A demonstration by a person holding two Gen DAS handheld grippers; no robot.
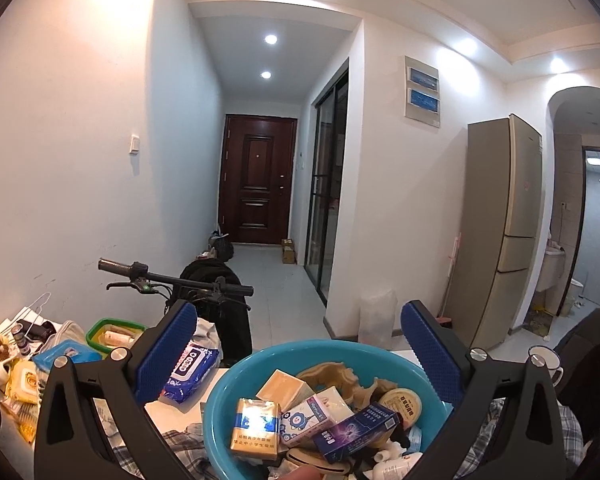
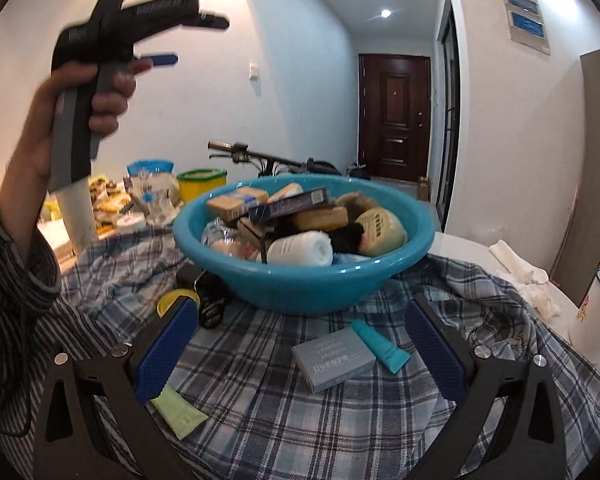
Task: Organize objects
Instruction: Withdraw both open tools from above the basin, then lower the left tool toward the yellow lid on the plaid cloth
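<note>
A teal basin (image 1: pixel 219 396) (image 2: pixel 300 280) heaped with several small boxes, jars and bottles stands on a plaid cloth (image 2: pixel 260 400). My left gripper (image 1: pixel 300 346) hangs open above the basin's far side with nothing between its blue pads. In the right wrist view a hand holds that left gripper (image 2: pixel 192 40) raised at the upper left. My right gripper (image 2: pixel 300 348) is open low over the cloth, in front of the basin. A grey box (image 2: pixel 332 358) and a teal tube (image 2: pixel 382 346) lie between its fingers. A pale green tube (image 2: pixel 180 410) lies by its left finger.
A wet-wipes pack (image 1: pixel 188 368), a green tub (image 1: pixel 114 332) and snack packets (image 1: pixel 24 380) crowd the table's left. Bicycle handlebars (image 1: pixel 172 280) stand behind it. A white enamel mug (image 2: pixel 596 312) and crumpled tissue (image 2: pixel 528 276) sit right. A yellow lid (image 2: pixel 176 300) lies beside the basin.
</note>
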